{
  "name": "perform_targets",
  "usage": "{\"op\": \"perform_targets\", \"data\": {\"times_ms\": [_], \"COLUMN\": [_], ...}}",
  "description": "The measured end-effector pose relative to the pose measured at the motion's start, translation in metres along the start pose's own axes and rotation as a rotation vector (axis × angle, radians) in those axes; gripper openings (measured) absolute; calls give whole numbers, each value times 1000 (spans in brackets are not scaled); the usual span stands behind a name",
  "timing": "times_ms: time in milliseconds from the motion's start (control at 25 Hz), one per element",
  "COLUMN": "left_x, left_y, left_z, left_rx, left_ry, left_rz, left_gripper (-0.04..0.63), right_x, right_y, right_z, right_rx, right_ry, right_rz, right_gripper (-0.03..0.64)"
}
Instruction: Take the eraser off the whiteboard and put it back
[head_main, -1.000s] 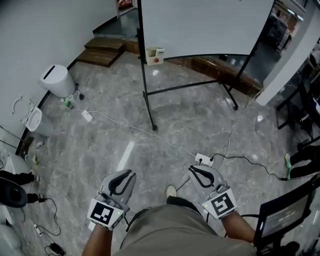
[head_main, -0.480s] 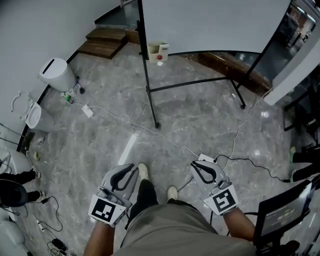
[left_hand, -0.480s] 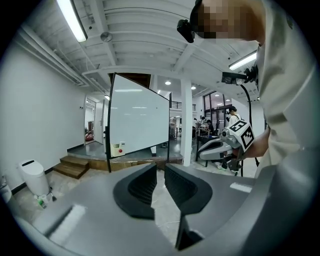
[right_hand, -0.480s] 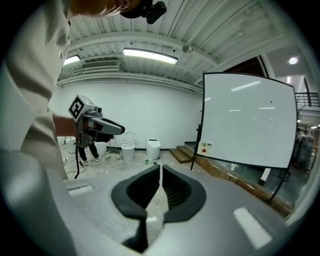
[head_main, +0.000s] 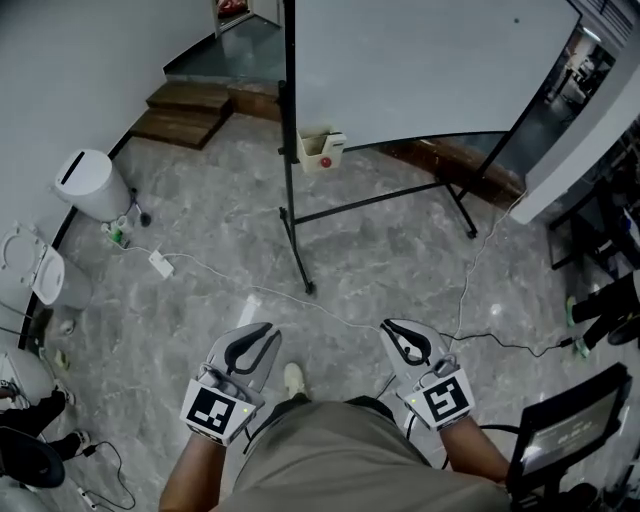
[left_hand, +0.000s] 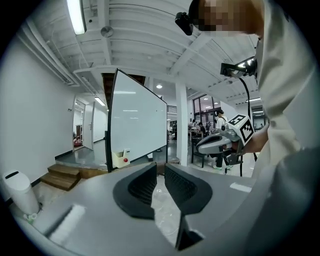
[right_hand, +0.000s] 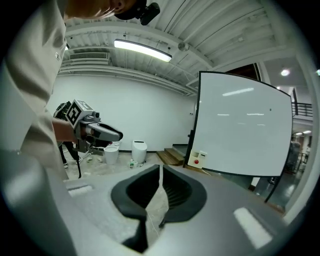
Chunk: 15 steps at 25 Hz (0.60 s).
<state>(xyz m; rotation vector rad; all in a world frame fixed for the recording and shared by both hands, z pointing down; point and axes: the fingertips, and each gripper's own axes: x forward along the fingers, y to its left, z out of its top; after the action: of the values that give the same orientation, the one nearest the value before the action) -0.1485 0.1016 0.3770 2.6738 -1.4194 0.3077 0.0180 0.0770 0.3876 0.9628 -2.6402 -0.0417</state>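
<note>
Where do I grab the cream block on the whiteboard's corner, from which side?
Probably from the front, facing the whiteboard, jaws closing across the left and right faces of the cream block: it stands proud of the board's lower corner, though the black post sits close beside it.

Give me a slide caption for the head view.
Left gripper and right gripper, both empty, face a whiteboard across the marbled floor.

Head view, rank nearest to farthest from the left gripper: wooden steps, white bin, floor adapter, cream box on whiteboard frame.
1. Floor adapter, on the cable, ahead-left of the left gripper.
2. White bin, far left by the wall, and cream box, ahead on the whiteboard frame: too close to call.
3. Wooden steps, farthest, at the wall beyond the frame.
</note>
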Motion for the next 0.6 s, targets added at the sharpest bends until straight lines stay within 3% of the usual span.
{"op": "perform_targets", "data": {"times_ms": [320, 600], "left_x": [34, 107], "left_y": [73, 114], "left_z": [-13, -6], "left_rx": [39, 59], "left_ry": [-13, -1], "left_rz": [-72, -104], "left_gripper": [67, 91], "right_x": [56, 84], "right_y": [8, -44], "right_z": [6, -6], "right_rx": [26, 42], "right_ry": [43, 87], "right_rz": [-48, -78], "right_gripper": [14, 14]}}
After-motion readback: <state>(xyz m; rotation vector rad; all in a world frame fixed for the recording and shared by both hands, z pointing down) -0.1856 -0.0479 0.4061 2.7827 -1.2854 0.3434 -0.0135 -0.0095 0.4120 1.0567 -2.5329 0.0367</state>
